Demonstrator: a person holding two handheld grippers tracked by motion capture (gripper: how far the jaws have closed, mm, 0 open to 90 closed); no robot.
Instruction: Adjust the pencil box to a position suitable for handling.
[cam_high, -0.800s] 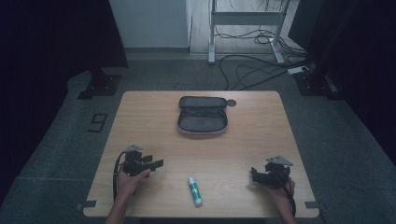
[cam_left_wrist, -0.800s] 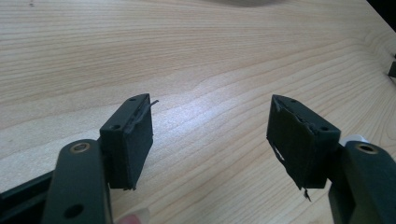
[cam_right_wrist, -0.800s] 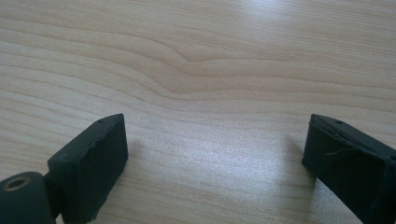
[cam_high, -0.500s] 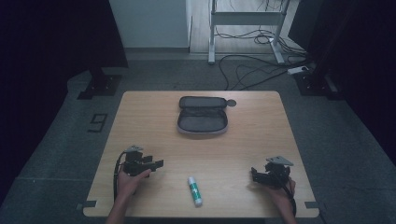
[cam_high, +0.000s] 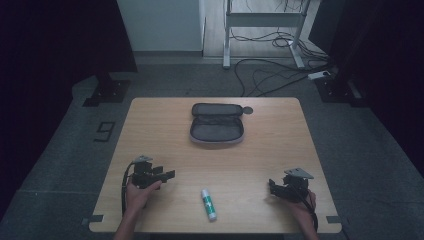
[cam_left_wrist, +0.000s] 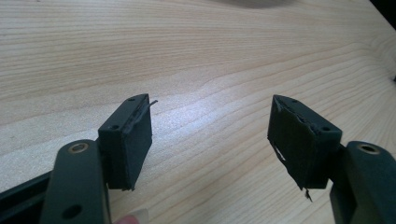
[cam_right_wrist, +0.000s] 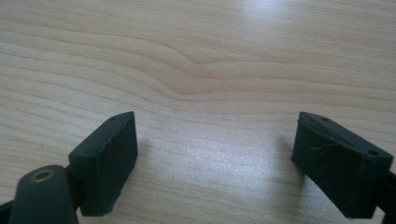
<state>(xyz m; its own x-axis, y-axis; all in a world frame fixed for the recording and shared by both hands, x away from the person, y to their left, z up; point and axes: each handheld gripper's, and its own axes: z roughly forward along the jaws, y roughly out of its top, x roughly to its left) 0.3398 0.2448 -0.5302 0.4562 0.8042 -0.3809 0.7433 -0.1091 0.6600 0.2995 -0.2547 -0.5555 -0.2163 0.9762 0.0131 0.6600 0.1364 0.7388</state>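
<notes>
A grey pencil case (cam_high: 217, 125) lies unzipped at the far middle of the wooden table (cam_high: 280, 135), its lid folded back. A white and green glue stick (cam_high: 208, 204) lies near the front edge, between my two hands. My left gripper (cam_high: 167, 175) rests low at the front left, pointing right, open; its own view shows the left gripper (cam_left_wrist: 210, 135) with bare wood between the pads. My right gripper (cam_high: 272, 186) sits at the front right, pointing left, open; the right gripper (cam_right_wrist: 215, 158) has nothing but tabletop between its jaws.
A small dark disc (cam_high: 248, 110) lies beside the case's far right corner. Beyond the table stand a metal frame (cam_high: 260, 20) and loose cables (cam_high: 270, 75) on the grey floor. A dark stand base (cam_high: 107, 92) sits off the far left corner.
</notes>
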